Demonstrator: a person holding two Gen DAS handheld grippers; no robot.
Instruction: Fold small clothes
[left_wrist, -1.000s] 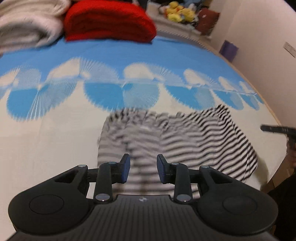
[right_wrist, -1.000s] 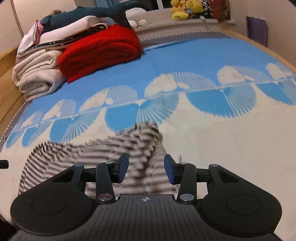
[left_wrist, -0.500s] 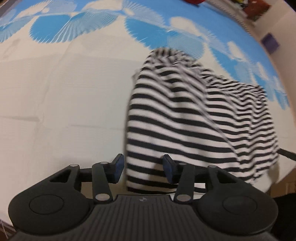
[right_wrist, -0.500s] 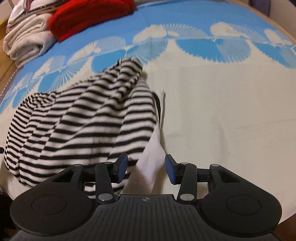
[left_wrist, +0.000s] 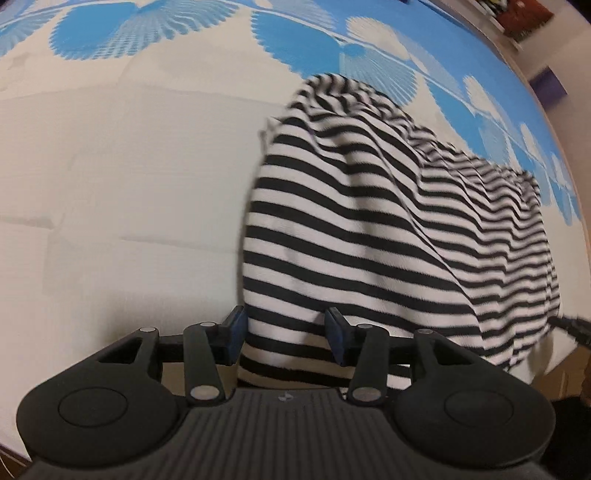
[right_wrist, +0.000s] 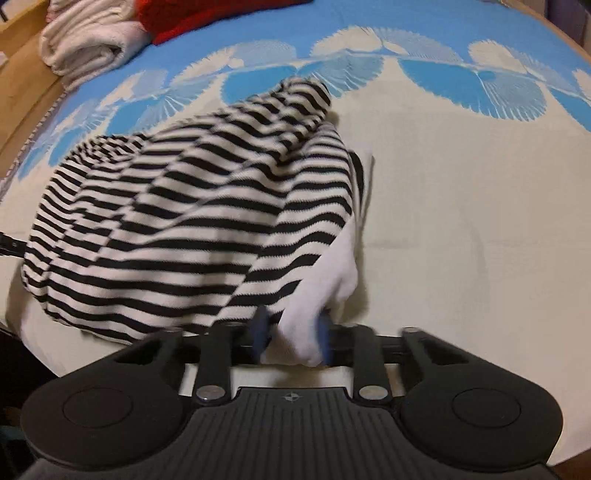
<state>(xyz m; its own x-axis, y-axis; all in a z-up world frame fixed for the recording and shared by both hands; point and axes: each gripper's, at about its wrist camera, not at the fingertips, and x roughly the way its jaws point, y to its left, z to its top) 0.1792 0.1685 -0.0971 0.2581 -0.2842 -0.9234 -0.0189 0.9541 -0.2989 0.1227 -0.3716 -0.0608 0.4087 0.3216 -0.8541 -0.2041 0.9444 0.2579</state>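
A cream bedspread (left_wrist: 110, 184) with blue fan shapes fills the ground ahead of both sets of jaws. On it lies the striped garment (left_wrist: 369, 229), a black-and-white heap, rumpled and humped; in the left wrist view it runs forward and to the right from the jaws, and in the right wrist view it spreads forward and to the left. Far beyond the right jaws, at the upper left, sit folded white towels (right_wrist: 85, 40) and a red blanket (right_wrist: 207, 14). The left gripper (left_wrist: 283, 334) has its jaws spread, with the near striped edge lying between them. The right gripper (right_wrist: 291, 334) has its jaws narrowed onto a plain white part of the garment, pinching it between the blue pads.
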